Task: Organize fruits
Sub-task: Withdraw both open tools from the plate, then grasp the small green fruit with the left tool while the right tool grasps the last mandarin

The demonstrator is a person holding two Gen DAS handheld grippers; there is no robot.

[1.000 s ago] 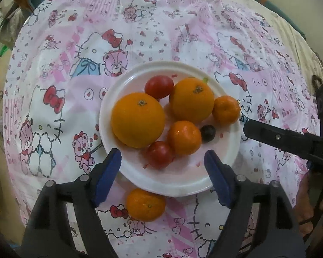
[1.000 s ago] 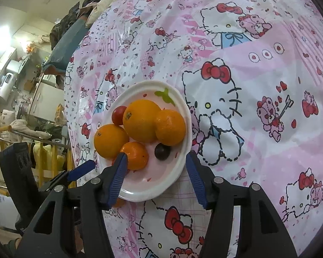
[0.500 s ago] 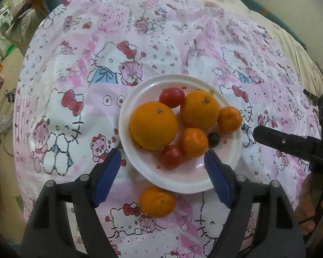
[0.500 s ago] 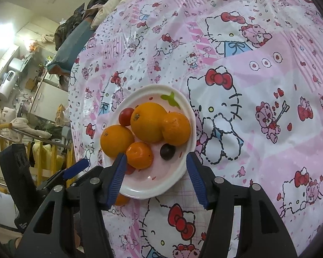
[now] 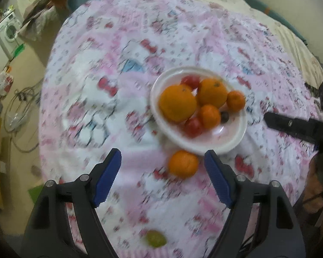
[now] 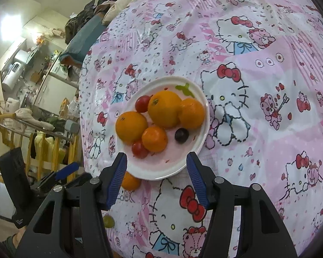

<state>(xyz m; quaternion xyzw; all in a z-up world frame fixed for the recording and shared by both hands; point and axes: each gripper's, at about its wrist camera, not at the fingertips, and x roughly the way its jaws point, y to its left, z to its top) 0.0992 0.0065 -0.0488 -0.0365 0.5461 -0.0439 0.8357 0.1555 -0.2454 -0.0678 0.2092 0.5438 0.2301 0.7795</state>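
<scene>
we see a white plate [image 6: 202, 116] on the counter [image 6: 269, 129], which has a pink cat-print cloth on it. on the plate sit two big oranges [image 6: 164, 108], two small tangerines [image 6: 154, 138], two red cherry tomatoes [image 6: 139, 149] and one dark grape [image 6: 181, 135], all packed close together. one more tangerine [image 5: 183, 163] lies on the cloth just beside the near rim of the plate. a green grape [image 5: 155, 240] lies alone, nearer the counter's edge. our left gripper [image 5: 162, 177] is open and holds nothing; the loose tangerine shows between its blue pads. our right gripper [image 6: 157, 179] is open too and empty, over the plate's near rim.
</scene>
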